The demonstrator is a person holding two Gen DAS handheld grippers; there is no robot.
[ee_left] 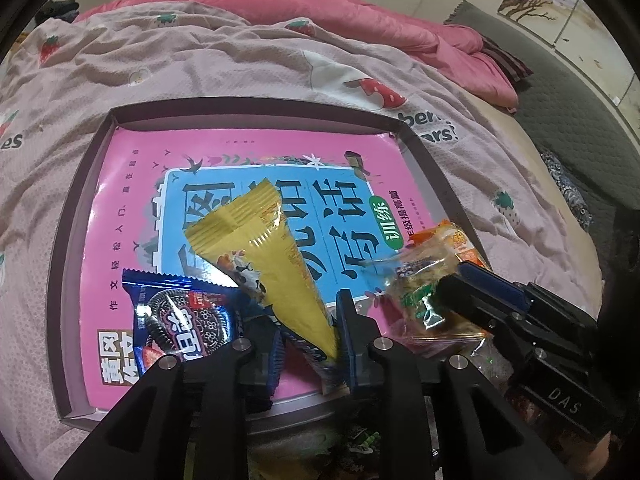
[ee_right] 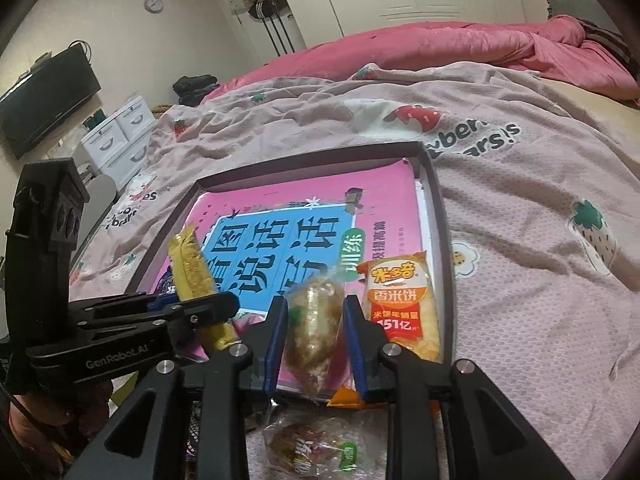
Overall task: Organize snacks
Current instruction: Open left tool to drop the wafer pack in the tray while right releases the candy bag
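A shallow box tray [ee_left: 424, 160] lies on the bed with a pink and blue book [ee_left: 248, 148] inside. My left gripper [ee_left: 306, 344] is shut on a yellow snack packet [ee_left: 264, 248] that sticks up over the book. A blue Oreo packet [ee_left: 180, 316] lies beside it at the tray's near left. My right gripper [ee_right: 314, 338] is shut on a clear-wrapped snack [ee_right: 314, 328] above the tray's near edge. An orange rice-cracker packet [ee_right: 400, 308] lies in the tray's near right corner. The tray rim [ee_right: 440, 216] also shows in the right wrist view.
The tray rests on a pink strawberry-print bedsheet [ee_right: 520, 208]. A pink duvet [ee_right: 460, 44] is bunched at the far side. More wrapped snacks [ee_right: 312, 452] lie below my right gripper, outside the tray. White drawers [ee_right: 116, 136] and a TV [ee_right: 44, 100] stand at the left.
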